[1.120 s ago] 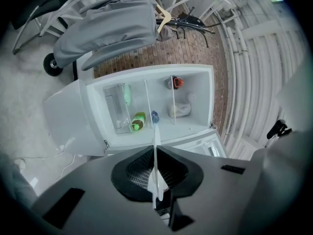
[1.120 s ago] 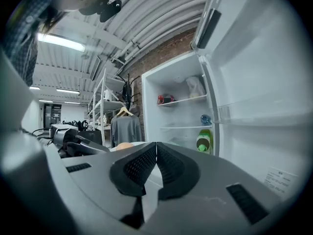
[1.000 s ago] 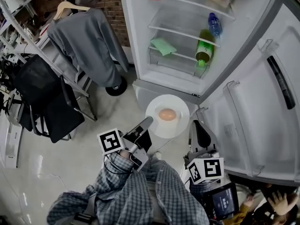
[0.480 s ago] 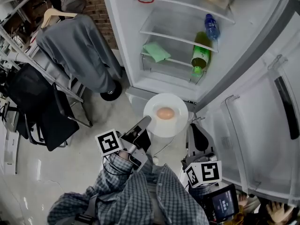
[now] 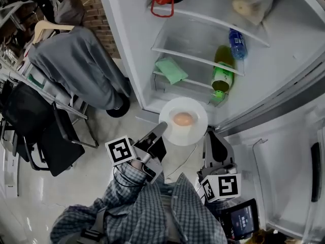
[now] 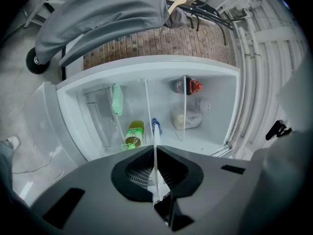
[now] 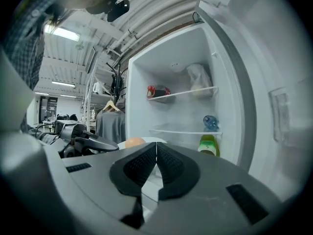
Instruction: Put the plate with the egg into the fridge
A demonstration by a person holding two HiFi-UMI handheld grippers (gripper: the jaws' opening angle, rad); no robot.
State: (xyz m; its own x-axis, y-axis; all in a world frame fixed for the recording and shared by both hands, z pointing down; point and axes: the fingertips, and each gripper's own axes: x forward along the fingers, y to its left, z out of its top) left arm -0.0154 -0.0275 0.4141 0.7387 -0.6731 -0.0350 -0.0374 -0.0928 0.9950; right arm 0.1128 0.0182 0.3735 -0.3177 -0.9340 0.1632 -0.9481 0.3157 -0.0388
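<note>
Your count, clock positions read off the head view:
- 1 plate (image 5: 195, 134), centre
- 1 egg (image 5: 184, 119)
- 2 grippers: left gripper (image 5: 160, 129) at 7 o'clock, right gripper (image 5: 209, 134) at 5
- 1 fridge (image 5: 129, 39) at 12
- 2 bottles at 1 o'clock: green bottle (image 5: 222, 70), blue bottle (image 5: 236, 40)
- 1 green pack (image 5: 171, 70)
- 1 red-lidded container (image 5: 162, 3)
- 1 clear bag (image 5: 249, 1)
- 1 grey garment (image 5: 76, 70) at 10
- 1 small screen (image 5: 241, 218) at 5

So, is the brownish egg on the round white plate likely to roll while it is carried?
Probably yes: the brownish egg lies loose on the round white plate, with nothing stopping it. The plate is gripped at one edge by the left gripper, so it may tilt. The egg likely cracks if it falls.
</note>
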